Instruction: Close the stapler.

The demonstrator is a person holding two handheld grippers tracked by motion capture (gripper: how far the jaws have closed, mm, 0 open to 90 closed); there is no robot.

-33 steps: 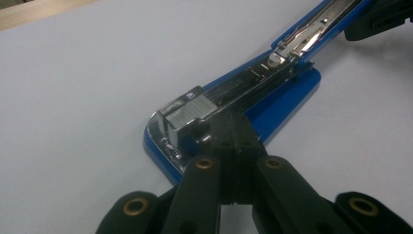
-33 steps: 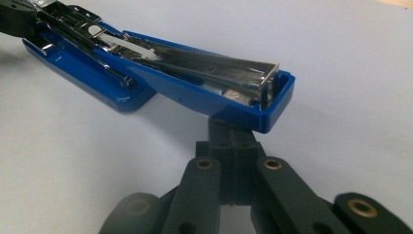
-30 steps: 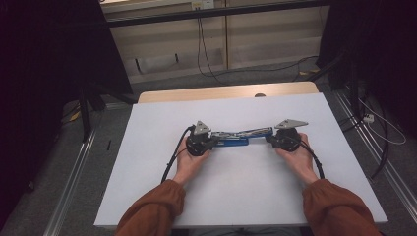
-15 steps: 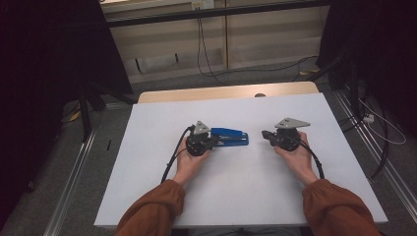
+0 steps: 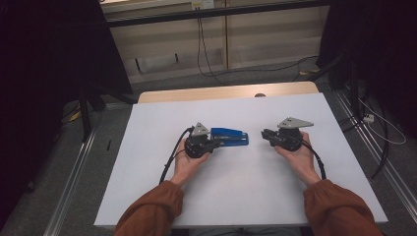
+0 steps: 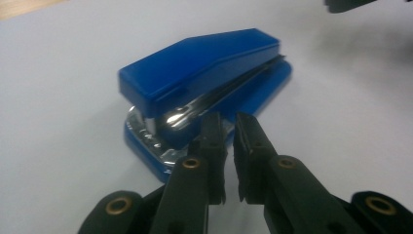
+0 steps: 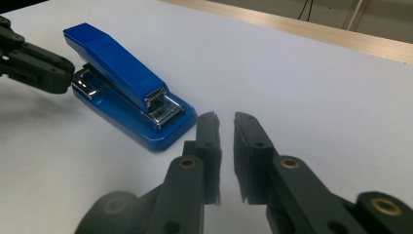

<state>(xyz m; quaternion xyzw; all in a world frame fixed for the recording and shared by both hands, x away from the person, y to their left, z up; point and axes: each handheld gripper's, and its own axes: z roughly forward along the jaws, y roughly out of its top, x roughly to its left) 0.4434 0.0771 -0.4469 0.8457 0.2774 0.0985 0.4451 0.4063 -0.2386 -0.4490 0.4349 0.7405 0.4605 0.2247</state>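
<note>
We are counting one blue stapler [image 5: 230, 137], two grippers and one white table [image 5: 147, 196]. The stapler is lying flat just left of the centre of the high view, its hinged end toward the left gripper [image 5: 215, 144] and its stapling end pointing toward the right side of the frame. In the left gripper view the stapler [image 6: 204, 78] is sitting in the upper middle, and the left gripper [image 6: 230, 131] is resting right at its hinged end with only a narrow slit between the jaws; they have just been opening a little, and nothing is sitting between them. The right gripper [image 5: 265, 133] is lying right of centre in the high view, apart from the stapler, with bare table between. In the right gripper view the right gripper [image 7: 225, 127] is showing the same narrow slit, its jaws having just been opening slightly, empty, while the stapler [image 7: 126, 83] is lying at the upper left. Cables [image 5: 211, 54] are trailing across the floor beyond the table at the top of the high view, and nothing is standing between either gripper and the stapler.
</note>
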